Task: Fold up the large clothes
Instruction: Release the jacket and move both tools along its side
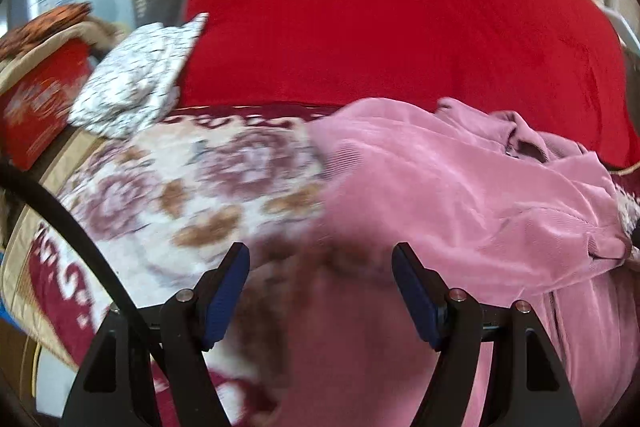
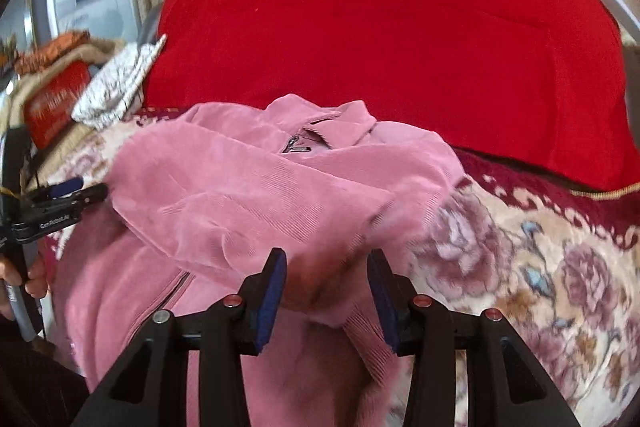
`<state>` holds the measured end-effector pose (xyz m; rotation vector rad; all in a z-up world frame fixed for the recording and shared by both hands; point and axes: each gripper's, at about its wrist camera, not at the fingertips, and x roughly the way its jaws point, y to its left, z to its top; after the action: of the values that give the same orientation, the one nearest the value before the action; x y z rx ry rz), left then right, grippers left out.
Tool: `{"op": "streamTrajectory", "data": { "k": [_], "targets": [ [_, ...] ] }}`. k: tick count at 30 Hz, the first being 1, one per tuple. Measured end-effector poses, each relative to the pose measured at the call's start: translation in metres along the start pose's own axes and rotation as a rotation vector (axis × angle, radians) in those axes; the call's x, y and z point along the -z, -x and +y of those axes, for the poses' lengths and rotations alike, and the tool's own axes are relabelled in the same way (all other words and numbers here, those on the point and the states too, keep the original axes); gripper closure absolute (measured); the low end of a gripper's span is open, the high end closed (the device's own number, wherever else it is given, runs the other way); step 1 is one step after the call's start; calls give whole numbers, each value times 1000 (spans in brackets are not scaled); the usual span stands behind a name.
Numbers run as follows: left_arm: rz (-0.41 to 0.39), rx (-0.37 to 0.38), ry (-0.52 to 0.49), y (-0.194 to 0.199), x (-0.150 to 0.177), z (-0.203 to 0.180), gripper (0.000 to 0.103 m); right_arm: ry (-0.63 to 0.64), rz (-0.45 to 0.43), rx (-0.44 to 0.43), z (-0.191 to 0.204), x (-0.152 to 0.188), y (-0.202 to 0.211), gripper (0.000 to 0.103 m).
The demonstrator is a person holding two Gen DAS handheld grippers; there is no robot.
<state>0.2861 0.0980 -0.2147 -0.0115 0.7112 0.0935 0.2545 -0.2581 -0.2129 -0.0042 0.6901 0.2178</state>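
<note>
Your pink corduroy jacket [image 2: 256,195] lies crumpled on the floral blanket [image 2: 540,267], in front of the red cushion [image 2: 380,39]. Your left gripper [image 1: 320,267] has its jaws wide apart over the jacket's edge, holding nothing. Your right gripper [image 2: 326,267] has its jaws parted around a sleeve cuff, pads not pressing it.

We see the pink corduroy jacket [image 2: 256,187] lying on the floral blanket [image 2: 540,267]; behind both lies the large red cushion [image 2: 380,27], with a white patterned cloth bundle [image 1: 136,79] at its left.
</note>
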Motion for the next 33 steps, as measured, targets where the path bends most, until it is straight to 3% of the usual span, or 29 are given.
{"op": "streamTrajectory", "data": {
  "k": [4, 13, 14, 16, 18, 20, 26, 29, 33],
  "targets": [
    [-3, 18, 61, 27, 29, 36, 29, -53, -25, -45, -12, 17, 22, 47],
    [1, 130, 16, 68, 91, 61, 30, -216, 19, -168, -31, 73, 52, 42],
    [4, 156, 26, 71, 95, 65, 33, -235, 24, -184, -34, 80, 55, 42],
    [17, 202, 50, 73, 102, 72, 58, -267, 38, -198, -38, 93, 59, 41],
    [25, 242, 73, 74, 106, 77, 62, -291, 52, -204, -40, 105, 60, 41],
    [33, 278, 90, 73, 108, 83, 62, -309, 71, -211, -44, 117, 59, 40],
    [74, 335, 129, 70, 117, 91, 30, -316, 130, -282, -41, 135, 45, 39],
    [123, 356, 130, 63, 122, 90, 28, -294, 128, -325, -35, 137, 45, 40],
    [151, 383, 45, 60, 126, 71, 29, -267, 148, -430, -19, 143, 44, 40]
  ]
}}
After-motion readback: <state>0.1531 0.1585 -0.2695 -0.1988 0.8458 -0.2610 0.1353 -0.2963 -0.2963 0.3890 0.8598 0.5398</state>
